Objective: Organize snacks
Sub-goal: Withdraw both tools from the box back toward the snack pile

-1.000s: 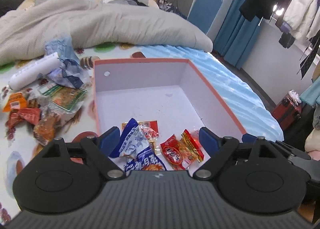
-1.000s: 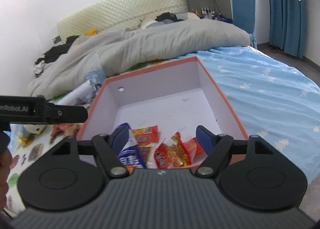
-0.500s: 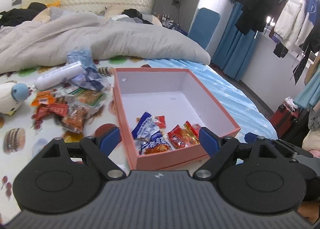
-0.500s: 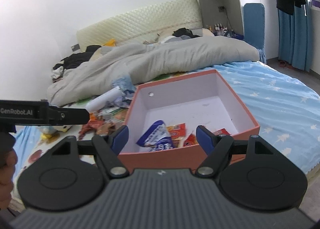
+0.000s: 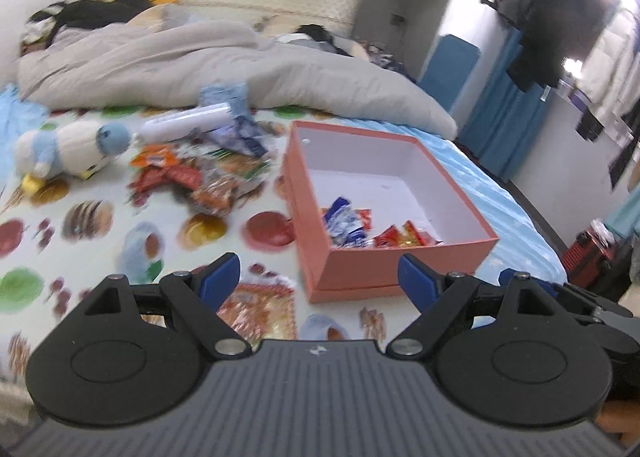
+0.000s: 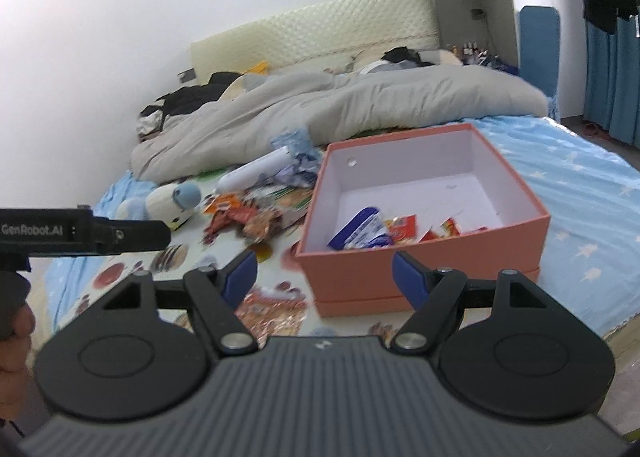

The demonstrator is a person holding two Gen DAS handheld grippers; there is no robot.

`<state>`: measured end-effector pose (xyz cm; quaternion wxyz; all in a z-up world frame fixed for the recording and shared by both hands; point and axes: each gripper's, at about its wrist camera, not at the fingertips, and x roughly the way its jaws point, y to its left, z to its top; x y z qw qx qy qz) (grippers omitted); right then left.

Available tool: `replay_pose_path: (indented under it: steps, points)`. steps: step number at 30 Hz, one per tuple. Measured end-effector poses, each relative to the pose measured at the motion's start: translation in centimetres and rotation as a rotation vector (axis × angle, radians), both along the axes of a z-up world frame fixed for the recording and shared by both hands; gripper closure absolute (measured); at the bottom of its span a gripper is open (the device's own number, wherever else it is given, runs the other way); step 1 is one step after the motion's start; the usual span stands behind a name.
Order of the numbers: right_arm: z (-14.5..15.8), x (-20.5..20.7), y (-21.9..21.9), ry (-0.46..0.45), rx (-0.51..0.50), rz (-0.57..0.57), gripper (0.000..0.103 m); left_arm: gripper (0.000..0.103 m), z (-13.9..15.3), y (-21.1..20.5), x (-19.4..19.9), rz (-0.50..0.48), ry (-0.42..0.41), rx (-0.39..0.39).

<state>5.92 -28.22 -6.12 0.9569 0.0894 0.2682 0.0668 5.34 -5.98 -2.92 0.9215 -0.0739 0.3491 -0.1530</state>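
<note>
An orange box (image 5: 352,273) (image 6: 420,277) with a white inside sits on the bed and holds several snack packets (image 5: 360,231) (image 6: 384,233), one blue-white, the others red. A heap of loose snacks (image 5: 200,177) (image 6: 256,213) lies on the printed sheet left of the box. My left gripper (image 5: 318,279) stands open and empty in front of the box's near left corner. My right gripper (image 6: 324,271) is open too, nothing between its fingers, just short of the box's near wall. The left tool's side shows at the left edge of the right wrist view.
A white-and-blue plush toy (image 5: 68,149) (image 6: 172,201) and a white tube (image 5: 188,123) lie beside the snack heap. A grey duvet (image 5: 200,69) is bunched across the back of the bed. Right of the bed are blue curtains (image 5: 504,125) and a red suitcase (image 5: 588,261).
Both grippers have pulled back and up from over the box; the box now lies whole ahead of them. The left view has swung left, bringing the plush toy into sight.
</note>
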Motion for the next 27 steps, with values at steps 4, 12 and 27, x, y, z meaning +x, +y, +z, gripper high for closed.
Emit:
replay_pose_path:
  steps: [4,12,27]
  points:
    - [-0.3,-0.6,1.6,0.004,-0.009,0.042,0.027,0.014,-0.9,1.9,-1.7,0.035,0.019,0.014]
    - [-1.1,-1.5,3.8,0.019,0.023,0.103,0.027,0.014,-1.7,5.5,-3.2,0.108,0.037,-0.015]
    - [-3.0,0.4,6.7,0.07,-0.017,0.155,0.027,0.014,-4.7,8.1,-1.0,0.137,0.076,-0.013]
